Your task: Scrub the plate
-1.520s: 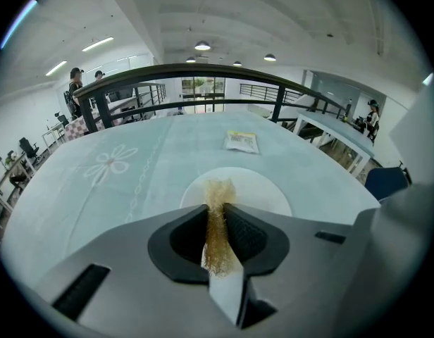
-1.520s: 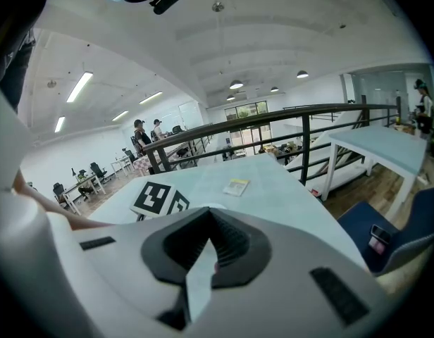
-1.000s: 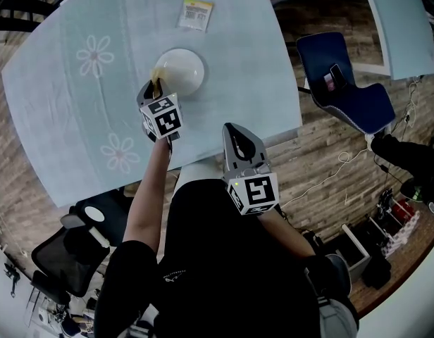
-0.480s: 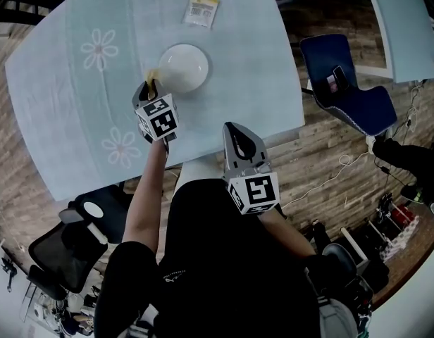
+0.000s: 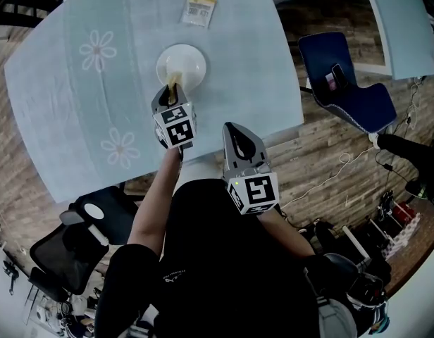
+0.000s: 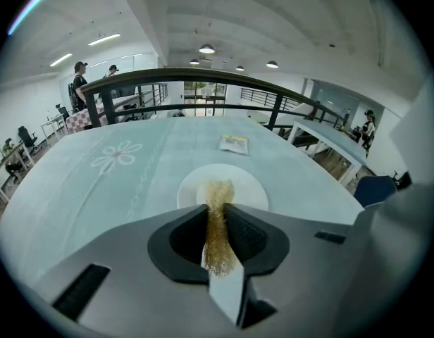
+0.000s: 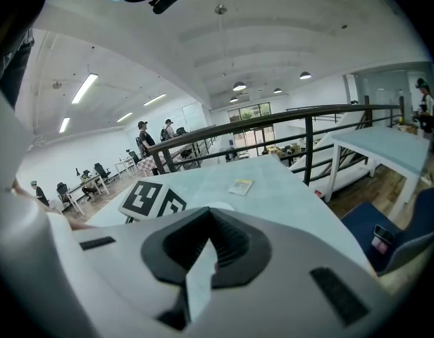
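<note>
A white plate [image 5: 183, 60] lies on the pale blue table [image 5: 69, 111]. My left gripper [image 5: 172, 89] is shut on a golden wire scrubber [image 5: 172, 82], whose tuft rests on the plate's near rim. In the left gripper view the scrubber [image 6: 217, 225] is pinched between the jaws, its tip over the plate [image 6: 245, 189]. My right gripper [image 5: 232, 128] hovers shut by the table's near edge, nothing in it. The right gripper view shows its jaws [image 7: 208, 222] together, with the left gripper's marker cube [image 7: 152, 199] ahead.
A small printed packet [image 5: 198, 10] lies on the table beyond the plate. A blue chair [image 5: 344, 90] stands right of the table and a black chair [image 5: 83, 238] at the lower left. A railing [image 6: 203, 76] runs behind the table's far side.
My left gripper has swung right with the scrubber, from the plate's left rim to its near rim. The right gripper has stayed where it was.
</note>
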Tool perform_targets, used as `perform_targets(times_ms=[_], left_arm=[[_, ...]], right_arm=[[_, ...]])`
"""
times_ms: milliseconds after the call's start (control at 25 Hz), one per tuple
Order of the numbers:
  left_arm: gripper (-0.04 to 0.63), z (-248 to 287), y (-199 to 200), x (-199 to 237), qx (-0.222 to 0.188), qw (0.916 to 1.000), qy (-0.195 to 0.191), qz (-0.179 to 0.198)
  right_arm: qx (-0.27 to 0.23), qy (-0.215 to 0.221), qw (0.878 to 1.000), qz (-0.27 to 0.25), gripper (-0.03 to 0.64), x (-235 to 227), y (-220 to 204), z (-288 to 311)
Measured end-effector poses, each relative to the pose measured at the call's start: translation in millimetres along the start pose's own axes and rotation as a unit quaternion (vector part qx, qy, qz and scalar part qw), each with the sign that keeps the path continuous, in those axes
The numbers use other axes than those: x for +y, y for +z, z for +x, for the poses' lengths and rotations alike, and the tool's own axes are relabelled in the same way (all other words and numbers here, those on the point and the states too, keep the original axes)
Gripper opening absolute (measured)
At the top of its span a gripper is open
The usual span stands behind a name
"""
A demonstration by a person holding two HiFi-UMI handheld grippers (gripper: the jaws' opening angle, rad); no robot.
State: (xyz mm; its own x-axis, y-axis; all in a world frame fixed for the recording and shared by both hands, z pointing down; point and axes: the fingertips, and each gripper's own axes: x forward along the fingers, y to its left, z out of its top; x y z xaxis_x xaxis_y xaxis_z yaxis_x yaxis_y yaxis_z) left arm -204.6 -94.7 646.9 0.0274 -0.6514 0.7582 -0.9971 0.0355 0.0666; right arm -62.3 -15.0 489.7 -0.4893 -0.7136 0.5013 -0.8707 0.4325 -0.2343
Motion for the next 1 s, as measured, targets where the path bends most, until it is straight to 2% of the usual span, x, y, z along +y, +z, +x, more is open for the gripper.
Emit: perform_targets(times_ms=[360, 640, 1000], left_arm=[[0.071, 4, -7, -44, 0.014, 0.9990, -0.040, 0.015], [0.071, 10, -9, -36, 0.022, 0.9989, -0.034, 0.026], [0.071, 12, -10, -10, 0.024, 0.9996, -0.010, 0.013]], right_arm=[[-0.002, -0.012, 1.000, 0.005, 0.009, -6, 0, -4], [0.001, -0.012, 1.000, 0.006, 0.009, -10, -1, -2], [0.005, -0.005, 1.000, 0.001, 0.009, -7, -2, 0]])
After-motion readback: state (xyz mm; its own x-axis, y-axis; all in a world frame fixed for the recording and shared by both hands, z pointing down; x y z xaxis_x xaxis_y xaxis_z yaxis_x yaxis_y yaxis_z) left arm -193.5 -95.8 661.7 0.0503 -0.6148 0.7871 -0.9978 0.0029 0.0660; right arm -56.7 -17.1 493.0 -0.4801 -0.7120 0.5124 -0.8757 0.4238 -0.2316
